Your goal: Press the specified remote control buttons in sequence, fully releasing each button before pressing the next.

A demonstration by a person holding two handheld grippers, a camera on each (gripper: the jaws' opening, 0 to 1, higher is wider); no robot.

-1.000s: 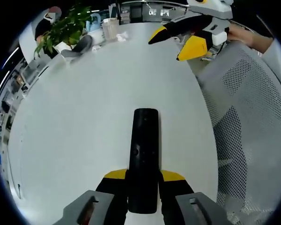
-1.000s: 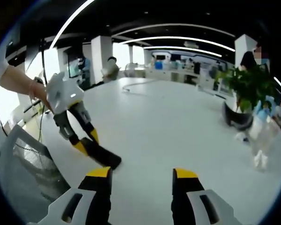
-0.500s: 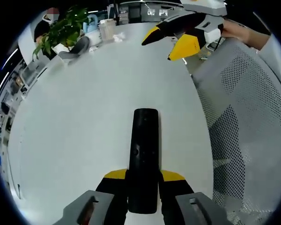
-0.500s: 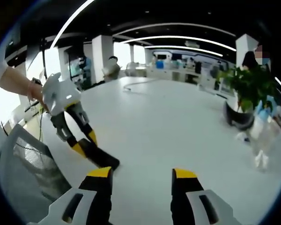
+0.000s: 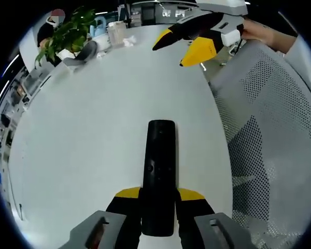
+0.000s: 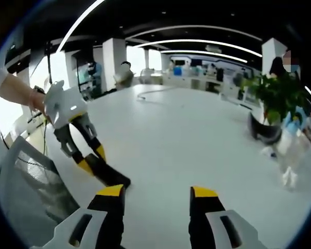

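Observation:
A black remote control (image 5: 159, 163) lies lengthwise on the white table (image 5: 88, 119). My left gripper (image 5: 158, 199) is shut on its near end, yellow pads on both sides. At the far right edge of the table, my right gripper (image 5: 182, 44) hovers with its yellow-tipped jaws apart, a hand behind it. In the right gripper view, my right gripper (image 6: 156, 193) stands open with nothing between its fingers, above the table. There the left gripper (image 6: 88, 158) holds the remote (image 6: 111, 176) to the lower left.
A grey mesh chair (image 5: 269, 135) stands against the table's right edge, also seen as the chair (image 6: 26, 181). A potted plant (image 5: 67, 31), a cup (image 5: 115, 32) and crumpled paper sit at the far end. A thin cable (image 6: 150, 93) lies across the table.
In the left gripper view the right gripper has drifted a little left and further off. The remote stays gripped in the same place in the left jaws.

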